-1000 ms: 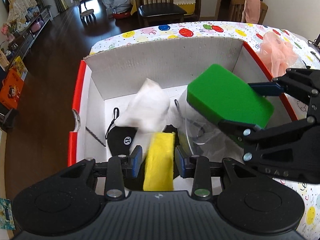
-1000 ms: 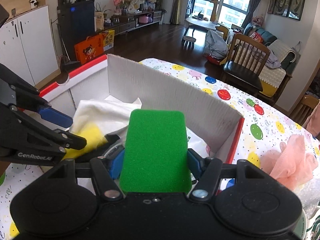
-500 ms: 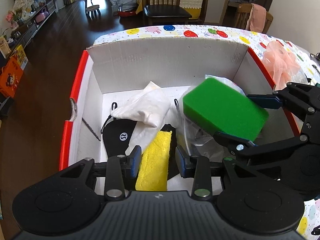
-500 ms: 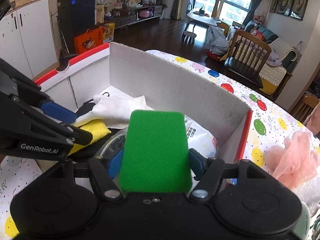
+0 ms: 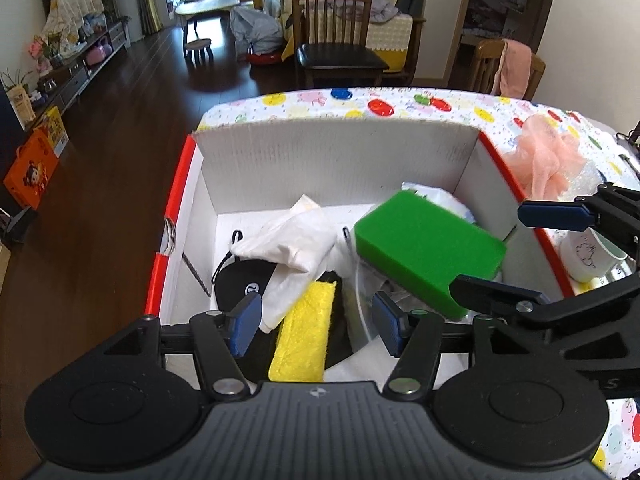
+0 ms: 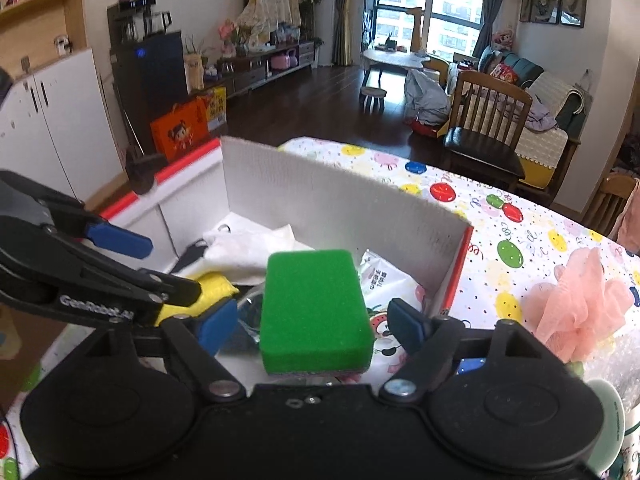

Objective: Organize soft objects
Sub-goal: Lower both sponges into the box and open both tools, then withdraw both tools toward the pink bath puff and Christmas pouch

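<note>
right wrist view: in the box [image 6: 344, 208], light, squashy sponge [image 6: 314, 312] sits free between the right gripper [image 6: 316, 324]'s opening jaws; regrip by its long sides.

green sponge [image 6: 314, 312]: matt, porous foam. yellow cloth [image 5: 304, 336]: fuzzy, napped. white cloth [image 5: 292, 240]: soft, creased fabric. box [image 5: 336, 160]: matt white corrugated cardboard, glossy red edge. pink pouf [image 6: 580, 304]: gauzy mesh. tablecloth [image 6: 500, 224]: smooth, printed. gripper pads [image 5: 246, 322]: matt blue on black plastic.
</note>
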`<state>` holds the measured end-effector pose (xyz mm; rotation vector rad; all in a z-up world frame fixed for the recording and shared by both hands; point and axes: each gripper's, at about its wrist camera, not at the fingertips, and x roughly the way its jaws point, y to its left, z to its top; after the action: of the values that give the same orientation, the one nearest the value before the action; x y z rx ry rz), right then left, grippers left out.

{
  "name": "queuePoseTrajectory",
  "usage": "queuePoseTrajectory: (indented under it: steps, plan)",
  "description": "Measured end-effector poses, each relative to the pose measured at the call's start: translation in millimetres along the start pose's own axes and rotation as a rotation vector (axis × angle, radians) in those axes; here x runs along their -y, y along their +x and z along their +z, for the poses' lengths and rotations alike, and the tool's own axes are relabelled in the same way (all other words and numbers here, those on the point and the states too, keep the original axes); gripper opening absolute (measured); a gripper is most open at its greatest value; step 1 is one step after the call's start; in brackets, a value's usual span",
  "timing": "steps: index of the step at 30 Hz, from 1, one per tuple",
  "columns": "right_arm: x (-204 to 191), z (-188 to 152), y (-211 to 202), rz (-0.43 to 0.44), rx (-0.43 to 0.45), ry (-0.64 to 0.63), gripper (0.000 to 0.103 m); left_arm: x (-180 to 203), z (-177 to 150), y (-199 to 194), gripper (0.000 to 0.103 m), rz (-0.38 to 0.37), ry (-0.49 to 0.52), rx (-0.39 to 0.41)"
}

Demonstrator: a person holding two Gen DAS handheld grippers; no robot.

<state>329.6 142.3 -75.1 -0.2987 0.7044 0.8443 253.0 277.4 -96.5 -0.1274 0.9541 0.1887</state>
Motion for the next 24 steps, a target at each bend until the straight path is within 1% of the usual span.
queuePoseTrajectory:
  steps: [3,10,17,21,24]
  plan:
    - [3,1,-13,0.013,0.025,0.018,0.087,5,0,-9,0.067,0.003,0.005,0.025]
    - [14,3,-47,0.027,0.075,0.063,0.091,17,2,-31,0.067,-0.009,-0.003,0.083]
    - [28,-1,-79,0.039,0.114,0.106,0.093,37,3,-51,0.068,-0.042,0.006,0.129]
    - [40,-6,-98,0.037,0.135,0.128,0.094,51,4,-62,0.077,-0.063,0.018,0.151]
    - [50,-12,-112,0.037,0.152,0.150,0.095,64,4,-70,0.077,-0.078,0.033,0.172]
